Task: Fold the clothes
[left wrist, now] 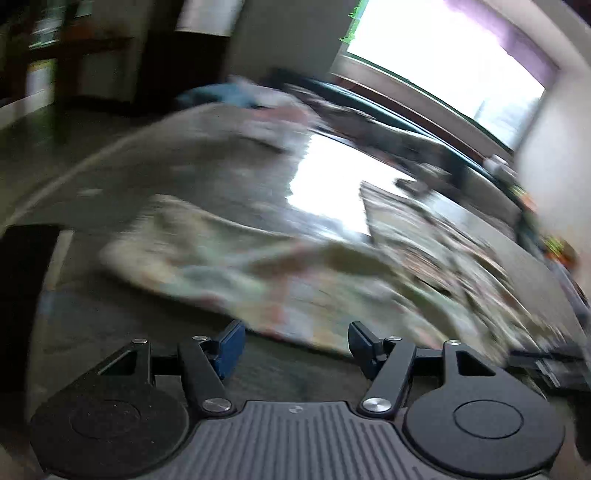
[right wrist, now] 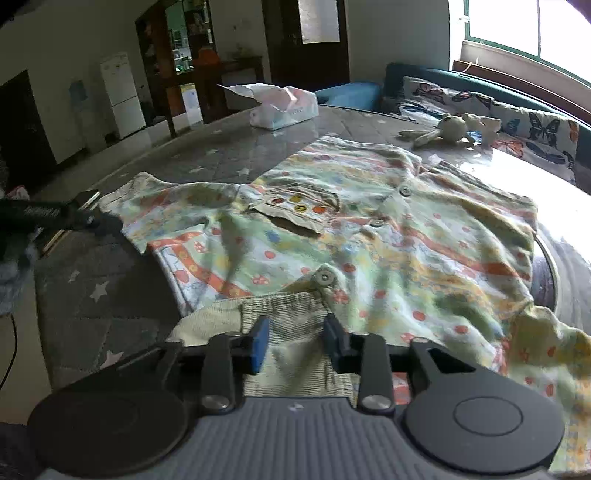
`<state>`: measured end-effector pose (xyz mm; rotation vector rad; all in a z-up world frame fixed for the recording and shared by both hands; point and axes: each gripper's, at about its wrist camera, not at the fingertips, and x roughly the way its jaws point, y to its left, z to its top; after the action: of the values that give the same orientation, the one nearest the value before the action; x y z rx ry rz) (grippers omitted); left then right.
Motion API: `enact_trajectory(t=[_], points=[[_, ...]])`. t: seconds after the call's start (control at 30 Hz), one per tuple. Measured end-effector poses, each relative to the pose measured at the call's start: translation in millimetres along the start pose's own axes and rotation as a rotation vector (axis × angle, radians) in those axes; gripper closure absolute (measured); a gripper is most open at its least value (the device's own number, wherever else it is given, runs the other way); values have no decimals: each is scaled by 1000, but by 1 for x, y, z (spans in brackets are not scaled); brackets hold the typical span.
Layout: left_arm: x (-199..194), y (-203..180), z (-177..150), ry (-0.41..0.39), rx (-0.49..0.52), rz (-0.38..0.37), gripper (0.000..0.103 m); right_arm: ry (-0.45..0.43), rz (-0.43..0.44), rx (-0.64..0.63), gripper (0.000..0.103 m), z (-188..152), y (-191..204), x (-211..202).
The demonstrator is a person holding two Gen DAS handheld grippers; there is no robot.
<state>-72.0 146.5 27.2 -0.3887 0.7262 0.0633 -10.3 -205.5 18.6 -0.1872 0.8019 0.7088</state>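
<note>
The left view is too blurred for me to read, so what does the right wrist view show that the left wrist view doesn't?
Only the right wrist view shows the shirt's pocket and buttons, the stuffed rabbit and the ribbed collar between the right gripper fingers. Only the left wrist view shows the left gripper open over bare table. Both share the patterned shirt, the bag and the window.
</note>
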Motion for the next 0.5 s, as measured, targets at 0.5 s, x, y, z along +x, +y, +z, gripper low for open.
enact_trajectory(t=[0.5], points=[[29, 47, 42, -89, -69, 328, 78, -15, 6, -1, 56, -2, 3, 0]])
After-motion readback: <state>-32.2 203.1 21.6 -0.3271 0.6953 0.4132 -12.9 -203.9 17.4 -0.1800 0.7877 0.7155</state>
